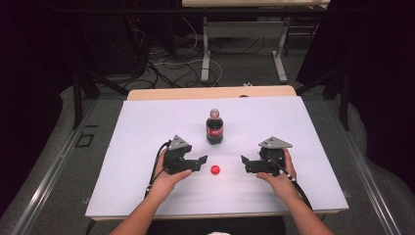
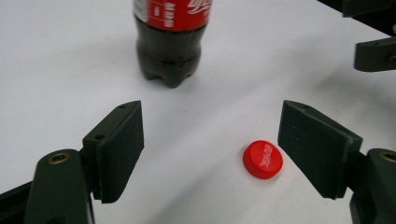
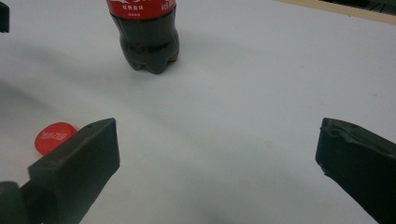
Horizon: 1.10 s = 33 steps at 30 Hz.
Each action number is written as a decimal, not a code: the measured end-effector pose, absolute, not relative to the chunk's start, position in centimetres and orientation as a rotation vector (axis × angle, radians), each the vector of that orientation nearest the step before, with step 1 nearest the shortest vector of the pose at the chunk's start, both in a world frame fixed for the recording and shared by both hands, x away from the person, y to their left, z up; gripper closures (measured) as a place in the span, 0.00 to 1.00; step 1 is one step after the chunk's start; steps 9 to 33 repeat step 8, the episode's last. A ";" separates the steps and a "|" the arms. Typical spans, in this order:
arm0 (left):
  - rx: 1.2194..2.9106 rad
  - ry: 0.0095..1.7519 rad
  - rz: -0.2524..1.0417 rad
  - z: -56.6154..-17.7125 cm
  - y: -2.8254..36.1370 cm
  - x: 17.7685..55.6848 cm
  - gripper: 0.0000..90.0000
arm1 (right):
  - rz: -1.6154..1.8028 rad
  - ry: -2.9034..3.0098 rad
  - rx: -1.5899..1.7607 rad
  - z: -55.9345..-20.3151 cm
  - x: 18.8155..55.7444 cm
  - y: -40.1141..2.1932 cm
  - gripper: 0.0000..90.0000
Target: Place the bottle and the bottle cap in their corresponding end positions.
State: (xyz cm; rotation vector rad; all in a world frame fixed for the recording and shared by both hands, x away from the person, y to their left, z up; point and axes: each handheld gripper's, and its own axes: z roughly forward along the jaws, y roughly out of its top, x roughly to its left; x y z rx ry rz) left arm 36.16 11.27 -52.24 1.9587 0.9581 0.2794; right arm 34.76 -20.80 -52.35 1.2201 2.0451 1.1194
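A dark cola bottle (image 1: 214,128) with a red label stands upright in the middle of the white table top (image 1: 147,122). A red cap (image 1: 215,170) lies flat on the table in front of it, between the two grippers. My left gripper (image 1: 199,164) is open just left of the cap. In the left gripper view the cap (image 2: 263,159) lies near the right pad, untouched, with the bottle (image 2: 170,46) farther off. My right gripper (image 1: 245,164) is open to the right of the cap. The right gripper view has the cap (image 3: 55,136) beside its left jaw and the bottle (image 3: 148,42) ahead.
The table's wooden far edge (image 1: 210,92) borders a floor with cables and the legs of another table (image 1: 205,54). A hand and forearm hold each gripper from the near edge. White surface lies open to both sides of the bottle.
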 end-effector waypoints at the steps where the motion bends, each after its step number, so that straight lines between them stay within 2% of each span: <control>1: 1.956 0.954 0.302 -52.2 11.7 36.1 0.25 | 1.116 2.046 1.226 -52.3 34.6 -21.0 0.00; 8: 1.904 1.037 0.374 -52.2 14.9 35.7 0.12 | 1.124 2.028 1.283 -52.4 33.6 -22.6 0.00; 33: 1.904 1.037 0.374 -52.2 14.9 35.7 0.12 | 1.124 2.028 1.283 -52.4 33.6 -22.6 0.00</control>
